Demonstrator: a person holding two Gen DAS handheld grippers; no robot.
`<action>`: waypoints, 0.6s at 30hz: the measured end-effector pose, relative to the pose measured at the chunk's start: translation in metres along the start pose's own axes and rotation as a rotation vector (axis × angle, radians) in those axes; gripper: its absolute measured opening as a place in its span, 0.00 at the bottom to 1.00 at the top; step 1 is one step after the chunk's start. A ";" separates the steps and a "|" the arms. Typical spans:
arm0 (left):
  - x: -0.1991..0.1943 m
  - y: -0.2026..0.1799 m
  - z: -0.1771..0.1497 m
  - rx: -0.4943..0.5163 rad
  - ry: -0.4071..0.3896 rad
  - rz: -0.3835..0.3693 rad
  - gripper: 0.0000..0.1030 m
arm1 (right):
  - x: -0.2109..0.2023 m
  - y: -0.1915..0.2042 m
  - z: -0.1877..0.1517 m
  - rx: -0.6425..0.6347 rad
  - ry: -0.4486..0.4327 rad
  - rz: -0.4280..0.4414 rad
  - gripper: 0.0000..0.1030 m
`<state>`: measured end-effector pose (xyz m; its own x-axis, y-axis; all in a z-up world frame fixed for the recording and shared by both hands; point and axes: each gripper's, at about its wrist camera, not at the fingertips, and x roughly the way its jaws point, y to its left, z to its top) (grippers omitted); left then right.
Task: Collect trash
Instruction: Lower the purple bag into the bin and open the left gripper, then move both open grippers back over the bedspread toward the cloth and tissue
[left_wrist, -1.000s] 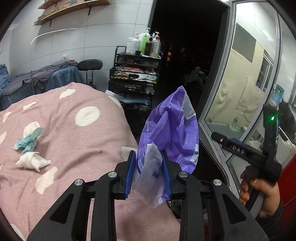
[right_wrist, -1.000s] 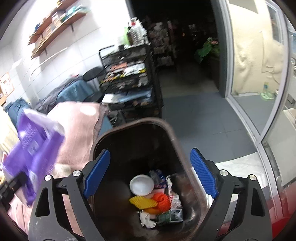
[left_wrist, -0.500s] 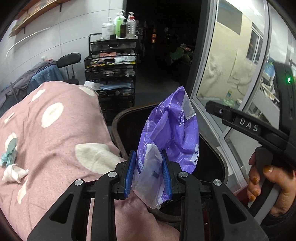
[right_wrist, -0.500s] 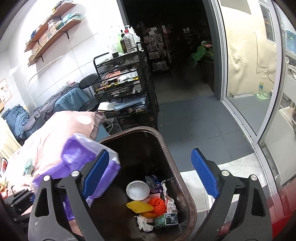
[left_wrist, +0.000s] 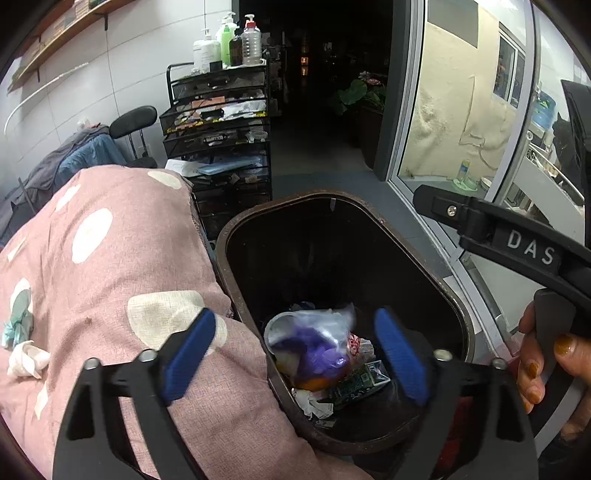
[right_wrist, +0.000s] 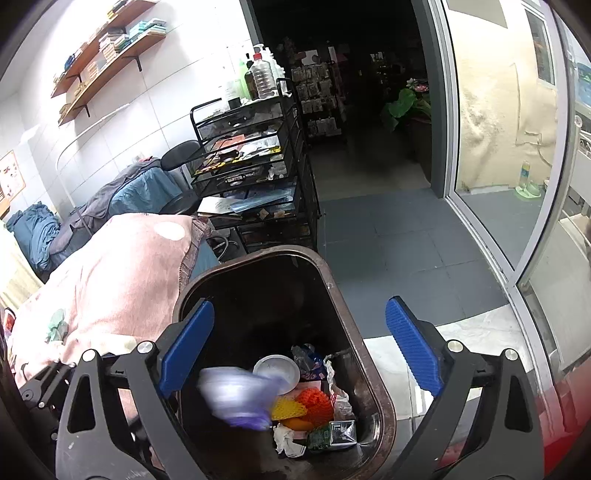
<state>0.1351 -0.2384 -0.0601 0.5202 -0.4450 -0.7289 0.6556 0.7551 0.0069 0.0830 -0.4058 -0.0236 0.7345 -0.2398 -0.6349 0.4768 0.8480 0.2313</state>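
Note:
My left gripper (left_wrist: 294, 314) hangs over the dark brown bin (left_wrist: 222, 254), its jaws opening with nothing pressed between them. The purple plastic bag (left_wrist: 317, 354) drops free inside the bin onto other trash; in the right wrist view the bag (right_wrist: 236, 402) is a blur beside a white lid (right_wrist: 275, 369) and an orange net (right_wrist: 314, 402). My right gripper (right_wrist: 300, 302) is also over the bin (right_wrist: 277, 252), jaws opening and empty. A white crumpled tissue (left_wrist: 26, 358) and a teal scrap (left_wrist: 18, 325) lie on the pink dotted blanket (left_wrist: 110, 277).
A black mesh trolley (left_wrist: 218, 122) with bottles on top stands behind the bin. A glass door (left_wrist: 461, 110) runs along the right. A person's hand (left_wrist: 546, 369) holds the right gripper's handle. Grey tiled floor (right_wrist: 399, 236) lies beyond the bin.
The left gripper carried the purple bag from above the blanket to over the bin, then its jaws spread and the bag fell in. The right gripper stayed over the bin.

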 end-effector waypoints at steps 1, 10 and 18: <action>-0.001 -0.001 0.000 0.003 -0.004 0.002 0.89 | -0.001 0.000 0.000 -0.001 -0.003 0.001 0.90; -0.028 0.004 -0.008 -0.022 -0.078 -0.023 0.93 | -0.003 0.001 -0.003 -0.002 -0.031 0.026 0.93; -0.071 0.036 -0.023 -0.093 -0.172 0.012 0.95 | 0.000 0.016 -0.007 -0.033 -0.014 0.085 0.93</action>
<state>0.1095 -0.1683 -0.0238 0.6187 -0.5054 -0.6015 0.5994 0.7986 -0.0544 0.0873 -0.3890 -0.0251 0.7785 -0.1724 -0.6036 0.3960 0.8809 0.2592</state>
